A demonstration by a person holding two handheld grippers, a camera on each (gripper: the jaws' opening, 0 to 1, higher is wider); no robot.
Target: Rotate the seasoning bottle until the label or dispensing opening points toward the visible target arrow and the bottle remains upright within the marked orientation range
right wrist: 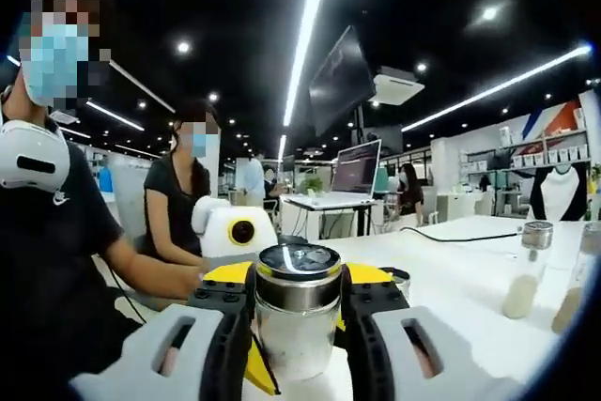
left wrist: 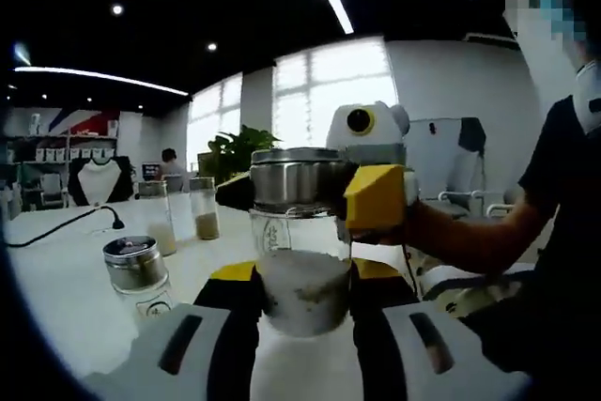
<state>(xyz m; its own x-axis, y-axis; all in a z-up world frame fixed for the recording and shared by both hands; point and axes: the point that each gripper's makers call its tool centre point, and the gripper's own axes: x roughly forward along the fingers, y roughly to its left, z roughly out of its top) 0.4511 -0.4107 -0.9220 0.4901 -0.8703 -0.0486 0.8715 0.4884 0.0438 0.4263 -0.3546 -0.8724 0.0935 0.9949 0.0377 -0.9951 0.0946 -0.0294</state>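
Note:
The seasoning bottle (left wrist: 302, 281) is a clear glass jar with white grains in its lower half and a steel lid (left wrist: 293, 174), standing upright on the white table (left wrist: 66, 288). My left gripper (left wrist: 304, 275) is shut on the glass body. My right gripper (left wrist: 299, 194) reaches in from the right with its yellow jaw against the lid. In the right gripper view, that right gripper (right wrist: 299, 305) is shut around the shiny lid (right wrist: 299, 274), and a yellow jaw of the left gripper (right wrist: 255, 365) shows below it. I see no target arrow.
A short steel-capped jar (left wrist: 138, 274) stands left of the bottle, with two tall shakers (left wrist: 161, 218) (left wrist: 204, 209) and a black cable (left wrist: 66, 224) behind. Two more shakers (right wrist: 524, 274) stand far right. A person's arm (left wrist: 470, 232) reaches in; another person (right wrist: 183, 204) sits behind.

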